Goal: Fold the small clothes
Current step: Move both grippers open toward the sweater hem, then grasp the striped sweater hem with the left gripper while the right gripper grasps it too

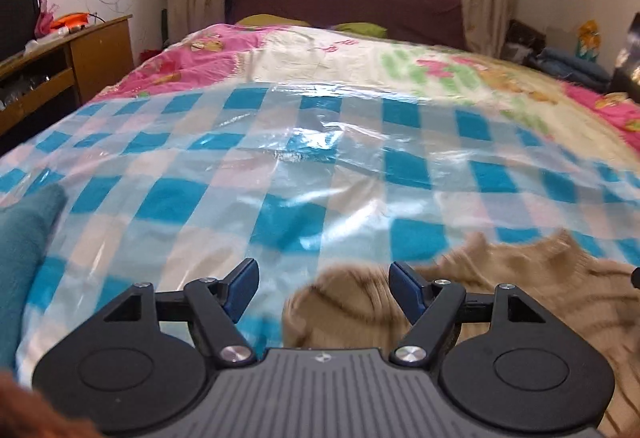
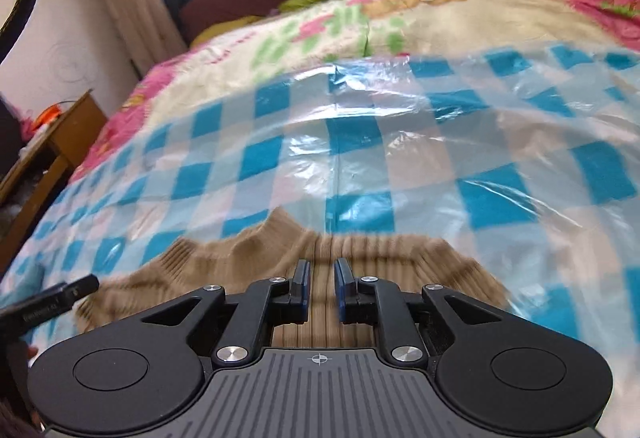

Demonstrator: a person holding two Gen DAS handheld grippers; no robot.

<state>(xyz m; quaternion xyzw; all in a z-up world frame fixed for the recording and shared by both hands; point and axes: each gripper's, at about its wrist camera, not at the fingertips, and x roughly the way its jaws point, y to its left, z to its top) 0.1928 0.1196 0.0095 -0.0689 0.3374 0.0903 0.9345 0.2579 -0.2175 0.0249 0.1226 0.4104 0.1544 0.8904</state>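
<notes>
left wrist view, left to right: a teal cloth (image 1: 28,234) lies at the near left edge of the bed, on a blue-and-white checked plastic sheet (image 1: 248,158) that covers the near half of the bed. the left gripper (image 1: 323,288) stands released, jaws wide apart, nothing pressed between the pads; a rolled edge of the tan ribbed knit sweater (image 1: 532,278) shows in the gap below them. the sweater lies on the sheet at the near right. beyond the sheet lies a pink and cream cartoon-print quilt (image 1: 360,58). at the far left stands a wooden desk (image 1: 100,50); its open shelves hold items too blurred to identify.

right wrist view, left to right: the tip of the left gripper (image 2: 76,288) shows at the near left, just beside the sweater's edge. the sweater (image 2: 248,250) lies spread on the checked sheet (image 2: 400,142), its ribbed hem toward the far side. the right gripper (image 2: 322,282) is nearly closed, a narrow gap between the pads. sweater fabric shows in that gap, but whether the pads pinch it cannot be told.
</notes>
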